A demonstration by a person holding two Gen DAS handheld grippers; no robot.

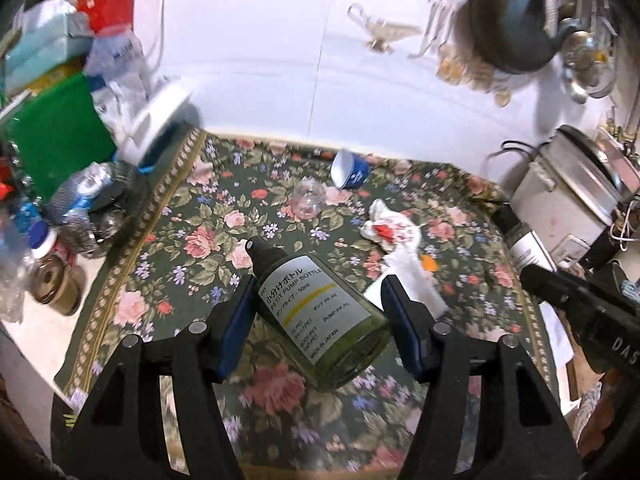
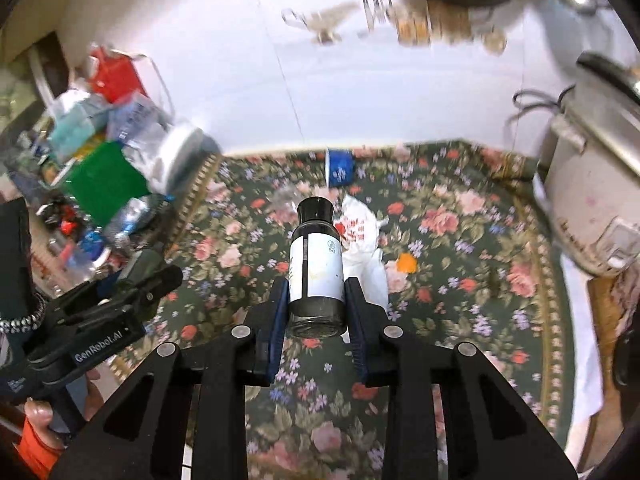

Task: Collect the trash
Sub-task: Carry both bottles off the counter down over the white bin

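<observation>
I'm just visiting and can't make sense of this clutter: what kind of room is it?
Probably a home kitchen or dining corner. A dark pan hangs on the white wall, a rice cooker stands at the right, and a floral tablecloth covers the table, with packets and cans heaped at the left.

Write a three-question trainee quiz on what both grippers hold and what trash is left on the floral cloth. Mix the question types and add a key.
1. True or false: the left gripper holds the green pump bottle between its jaws.
2. What does the right gripper hold: A) a blue cup, B) a dark bottle with a white label, C) a tissue?
3. Fill in: a blue ____ lies tipped over at the far edge of the floral cloth.

Key: 1 true; 2 B; 3 cup. Crumpled tissue also remains.
</observation>
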